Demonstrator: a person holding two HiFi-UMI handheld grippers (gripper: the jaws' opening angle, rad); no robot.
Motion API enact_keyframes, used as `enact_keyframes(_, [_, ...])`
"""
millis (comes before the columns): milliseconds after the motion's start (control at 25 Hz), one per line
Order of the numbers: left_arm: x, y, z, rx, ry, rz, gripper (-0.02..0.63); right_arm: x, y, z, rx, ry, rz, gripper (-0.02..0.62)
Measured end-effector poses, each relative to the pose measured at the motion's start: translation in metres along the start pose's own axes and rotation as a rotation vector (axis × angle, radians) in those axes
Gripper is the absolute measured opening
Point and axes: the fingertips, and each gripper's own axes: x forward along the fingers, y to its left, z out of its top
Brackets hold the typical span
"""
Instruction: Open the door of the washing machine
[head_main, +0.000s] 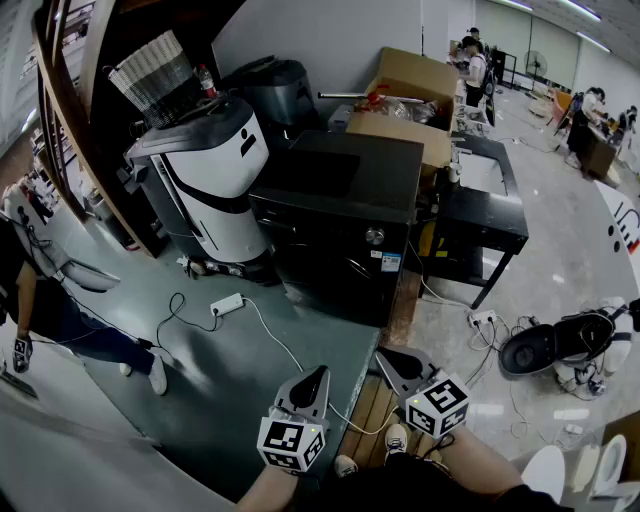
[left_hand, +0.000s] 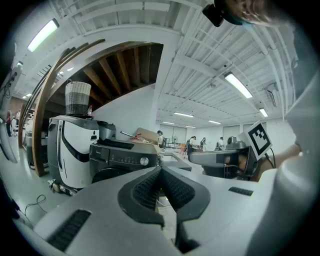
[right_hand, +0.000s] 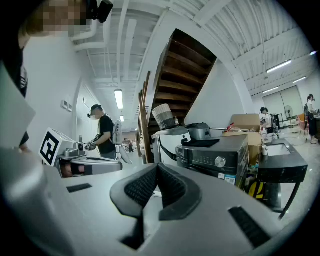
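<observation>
Well short of the washing machine (head_main: 340, 200), left gripper (head_main: 316, 376) & right gripper (head_main: 390, 358) are both closed, empty. Risk, imo: closed jaws could skid off the door (left_hand: 106, 175) — no purchase w/o spreading first.

The washing machine (head_main: 335, 225) stands ahead of me, a box (head_main: 410, 95) behind it, a table (head_main: 490, 222) at its right, a power strip (head_main: 227, 304) before it.

grey floor (head_main: 235, 385), washing machine (head_main: 340, 225), power strip (head_main: 227, 304)
</observation>
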Motion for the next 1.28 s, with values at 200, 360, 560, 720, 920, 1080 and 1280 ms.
enact_keyframes(200, [0.002, 0.001, 0.001, 0.001, 0.002, -0.001, 0.017, 0.002, -0.002, 0.001, 0.001, 0.002, 0.001, 0.015])
enact_keyframes(360, [0.002, 0.000, -0.001, -0.003, -0.004, -0.005, 0.017, 0.001, -0.002, -0.002, 0.014, -0.002, 0.006, 0.017])
enact_keyframes(560, [-0.003, -0.002, 0.001, -0.007, -0.022, -0.019, 0.015, 0.000, 0.003, -0.001, 0.018, -0.015, 0.021, 0.017])
enact_keyframes(720, [-0.009, 0.002, 0.003, -0.005, -0.032, -0.011, 0.017, 0.001, 0.011, 0.002, 0.002, -0.022, 0.028, 0.017])
enact_keyframes(920, [-0.019, 0.010, 0.003, -0.002, -0.041, -0.005, 0.017, 0.007, 0.022, 0.003, -0.006, -0.030, 0.041, 0.017])
enact_keyframes(1080, [-0.027, 0.019, 0.001, -0.002, -0.046, 0.001, 0.017, 0.012, 0.032, 0.005, -0.013, -0.041, 0.050, 0.017])
enact_keyframes(1280, [-0.037, 0.029, 0.004, 0.004, -0.056, 0.005, 0.050, 0.019, 0.043, 0.008, -0.006, -0.069, 0.061, 0.020])
